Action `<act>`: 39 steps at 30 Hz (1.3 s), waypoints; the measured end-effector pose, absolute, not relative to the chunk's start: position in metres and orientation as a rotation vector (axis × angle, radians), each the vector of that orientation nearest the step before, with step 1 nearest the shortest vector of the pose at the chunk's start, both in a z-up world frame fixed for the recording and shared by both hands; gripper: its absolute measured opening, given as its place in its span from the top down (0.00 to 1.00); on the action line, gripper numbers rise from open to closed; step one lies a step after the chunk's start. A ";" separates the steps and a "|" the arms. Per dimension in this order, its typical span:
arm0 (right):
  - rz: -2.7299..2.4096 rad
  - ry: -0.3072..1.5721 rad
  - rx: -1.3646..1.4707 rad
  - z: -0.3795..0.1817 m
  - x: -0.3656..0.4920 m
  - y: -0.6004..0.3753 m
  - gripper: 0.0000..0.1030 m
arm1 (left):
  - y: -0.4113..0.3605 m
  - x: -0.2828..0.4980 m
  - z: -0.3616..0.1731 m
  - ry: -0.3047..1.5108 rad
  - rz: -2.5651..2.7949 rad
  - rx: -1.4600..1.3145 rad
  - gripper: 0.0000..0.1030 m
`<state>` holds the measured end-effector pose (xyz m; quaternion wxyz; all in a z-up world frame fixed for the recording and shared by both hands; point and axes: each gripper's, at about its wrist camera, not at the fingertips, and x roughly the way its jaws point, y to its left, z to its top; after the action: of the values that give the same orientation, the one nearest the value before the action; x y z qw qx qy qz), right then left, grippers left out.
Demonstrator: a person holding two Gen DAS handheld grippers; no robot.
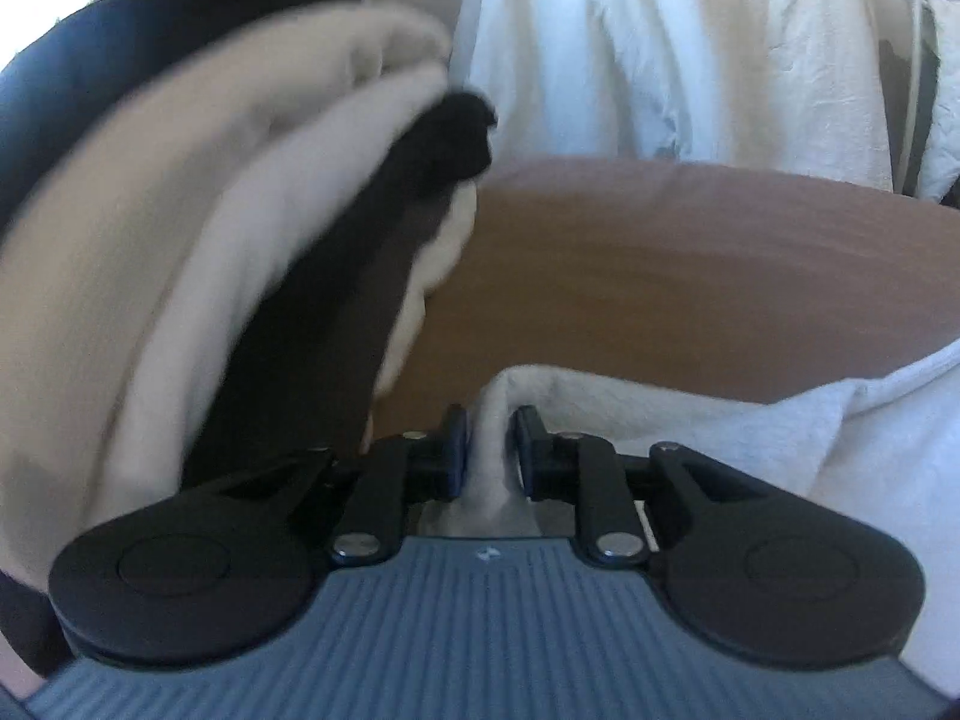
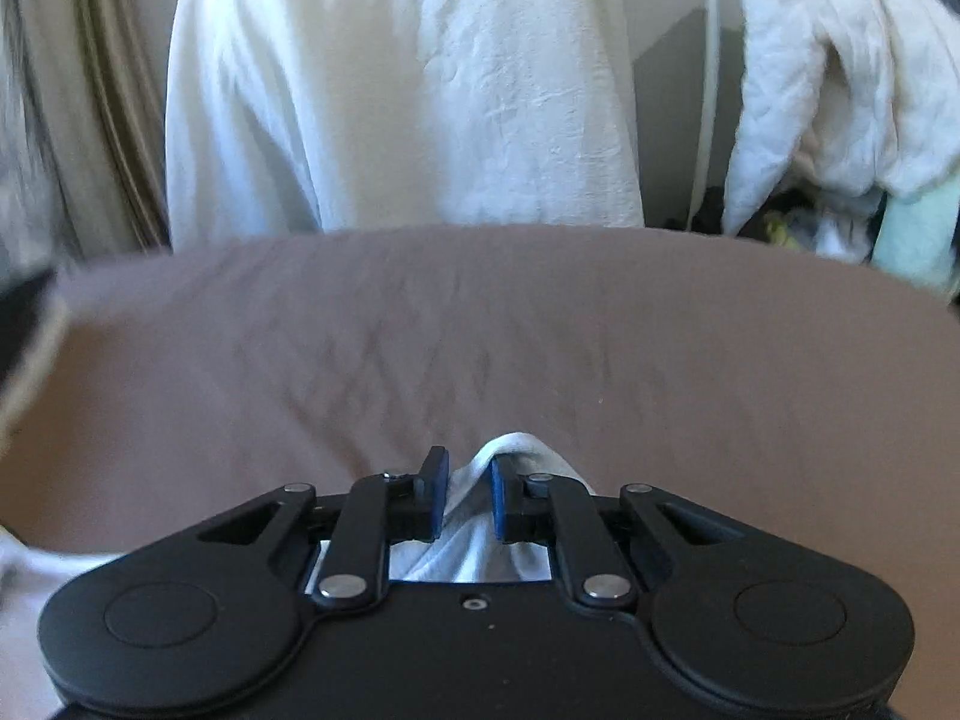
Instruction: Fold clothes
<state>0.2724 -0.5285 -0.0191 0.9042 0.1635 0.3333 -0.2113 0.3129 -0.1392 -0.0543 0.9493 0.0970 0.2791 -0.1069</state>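
My left gripper [image 1: 491, 447] is shut on a fold of a light grey garment [image 1: 810, 438], which spreads to the right over the brown bed sheet [image 1: 660, 276]. My right gripper [image 2: 467, 495] is shut on another pinched edge of the same pale garment [image 2: 474, 546], low over the brown sheet [image 2: 480, 348]. The rest of the garment lies below both grippers, mostly hidden by their bodies.
A stack of folded clothes [image 1: 180, 228] in beige, white and black stands at the left of the left wrist view. White cloth [image 2: 408, 90] hangs behind the bed's far edge. More white and mint laundry [image 2: 840, 120] is piled at the far right.
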 end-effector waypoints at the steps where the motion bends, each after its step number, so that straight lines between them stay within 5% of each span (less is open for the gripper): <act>1: -0.426 0.678 0.356 -0.019 0.268 -0.531 0.80 | -0.141 0.308 -0.053 0.528 -0.223 0.212 0.70; 2: -0.413 0.679 0.383 -0.021 0.265 -0.535 0.73 | -0.141 0.303 -0.052 0.489 -0.237 0.220 0.54; 3: -0.386 0.706 0.434 -0.025 0.266 -0.542 0.50 | -0.140 0.300 -0.050 0.463 -0.249 0.228 0.49; 4: -0.350 0.744 0.497 -0.031 0.268 -0.550 0.39 | -0.138 0.296 -0.047 0.457 -0.264 0.230 0.49; 8: -0.172 0.846 0.738 -0.045 0.260 -0.575 0.39 | -0.125 0.281 -0.037 0.474 -0.424 0.159 0.49; 11: -0.211 0.742 0.719 -0.036 0.233 -0.578 0.39 | -0.120 0.260 -0.044 0.532 -0.583 0.102 0.47; 18: -0.406 0.682 0.777 -0.064 0.179 -0.601 0.39 | -0.168 0.254 -0.069 0.574 -0.544 0.419 0.42; 19: -0.416 0.693 0.792 -0.072 0.175 -0.603 0.39 | -0.174 0.262 -0.072 0.582 -0.508 0.456 0.48; 20: -0.416 0.702 0.810 -0.080 0.174 -0.603 0.39 | -0.179 0.273 -0.074 0.603 -0.474 0.475 0.67; 23: -0.401 0.712 0.817 -0.098 0.193 -0.592 0.38 | -0.191 0.309 -0.077 0.652 -0.450 0.476 0.89; 26: -0.418 0.695 0.750 -0.108 0.214 -0.579 0.37 | -0.206 0.325 -0.074 0.621 -0.429 0.493 0.93; 27: -0.426 0.680 0.690 -0.107 0.220 -0.573 0.45 | -0.209 0.326 -0.073 0.607 -0.421 0.488 0.93; 28: -0.428 0.662 0.620 -0.104 0.227 -0.565 0.79 | -0.209 0.326 -0.072 0.601 -0.410 0.474 0.94; 29: -0.428 0.660 0.554 -0.102 0.236 -0.558 0.98 | -0.210 0.327 -0.071 0.595 -0.400 0.461 0.94; 37: -0.582 0.483 0.260 -0.013 0.238 -0.562 0.99 | -0.217 0.308 -0.051 0.385 -0.320 0.541 0.95; 39: -0.532 0.572 0.394 -0.016 0.240 -0.588 0.89 | -0.219 0.306 -0.043 0.350 -0.280 0.539 0.95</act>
<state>0.2397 -0.5876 -0.0163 0.9058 0.1909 0.2770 -0.2575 0.3058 -0.2187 -0.0434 0.9391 0.2641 0.1716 -0.1372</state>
